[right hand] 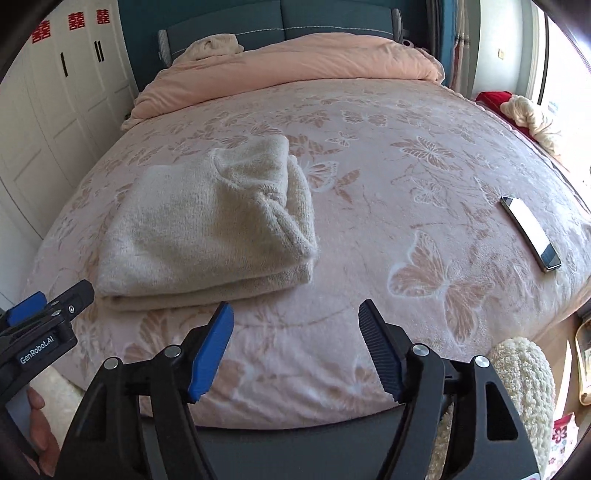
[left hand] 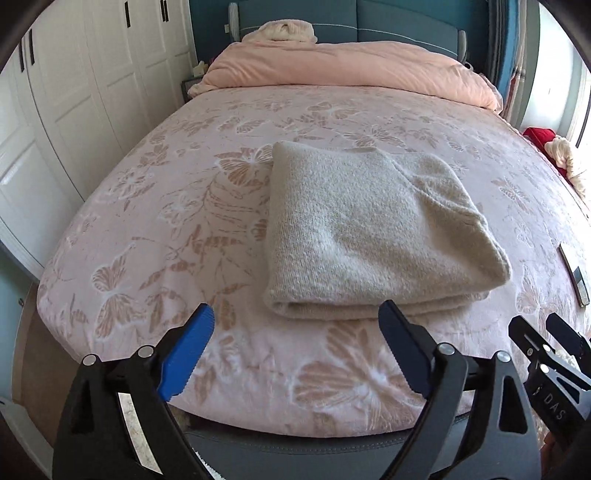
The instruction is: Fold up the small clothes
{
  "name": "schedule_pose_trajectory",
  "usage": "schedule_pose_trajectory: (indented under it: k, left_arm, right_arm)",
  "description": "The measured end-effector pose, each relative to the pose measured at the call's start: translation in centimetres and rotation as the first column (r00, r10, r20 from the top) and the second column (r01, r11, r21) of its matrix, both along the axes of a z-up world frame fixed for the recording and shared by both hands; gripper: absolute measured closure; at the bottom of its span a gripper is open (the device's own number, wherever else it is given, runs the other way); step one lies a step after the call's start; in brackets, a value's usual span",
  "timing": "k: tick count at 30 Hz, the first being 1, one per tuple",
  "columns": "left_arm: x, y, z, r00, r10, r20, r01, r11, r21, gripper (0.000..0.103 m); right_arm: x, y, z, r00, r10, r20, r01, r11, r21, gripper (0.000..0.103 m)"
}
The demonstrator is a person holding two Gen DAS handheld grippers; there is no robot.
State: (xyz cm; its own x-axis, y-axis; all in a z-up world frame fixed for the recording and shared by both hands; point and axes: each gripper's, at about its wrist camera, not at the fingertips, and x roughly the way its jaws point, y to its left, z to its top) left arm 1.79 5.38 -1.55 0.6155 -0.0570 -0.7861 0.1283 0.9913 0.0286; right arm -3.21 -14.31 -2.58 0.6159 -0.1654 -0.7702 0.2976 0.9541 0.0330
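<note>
Broadly, the bed (left hand: pixel 147 206) carries the folded cream sweater (left hand: pixel 362 232) near its foot. Only the right wrist view shows the whole phone (right hand: pixel 530 232). Left gripper (left hand: pixel 295 332) and right gripper (right hand: pixel 295 332) jaws stand apart, empty.

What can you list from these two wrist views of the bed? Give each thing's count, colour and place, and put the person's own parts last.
Folded sweater: one, cream, on the bedspread, near the foot of the bed.
Bedspread: one, pink with butterfly pattern, covering the bed.
Duvet: one, peach, bunched at the head of the bed.
Phone: one, dark with a shiny screen, on the bedspread to the right of the sweater.
Headboard: one, teal, behind the duvet.
Wardrobe doors: several, white, left of the bed.
Red cloth: one, at the bed's right edge.
Left tongs: one pair, black with blue pads, open, empty, short of the sweater.
Right tongs: one pair, same colours, open, empty.
</note>
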Motion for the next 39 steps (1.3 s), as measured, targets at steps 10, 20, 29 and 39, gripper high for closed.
schedule_pose_trajectory:
  k: [10,20,29,39]
  left_arm:
    - [-4.5,-0.9,-0.8,0.998,0.008,0.066,-0.009,1.0,0.018,0.013]
    - [-5.8,-0.9,-0.5,0.993,0.029,0.114,-0.032,0.999,0.023,0.013]
    - [-6.2,-1.4,-0.1,0.989,0.028,0.144,-0.032,0.999,0.028,0.013]
    - [-6.4,-1.3,0.3,0.986,0.03,0.163,-0.034,0.999,0.025,0.013]
  right_arm:
    - [-3.0,1.4,-0.2,1.0,0.015,0.023,-0.014,1.0,-0.018,0.03]
    - [-3.7,2.0,0.2,0.999,0.029,0.04,-0.028,1.0,-0.012,0.03]
    - [-3.9,2.5,0.7,0.998,0.038,0.057,-0.036,0.999,-0.03,0.03]
    - [-4.2,2.9,1.1,0.997,0.028,0.072,-0.025,0.999,-0.045,0.03]
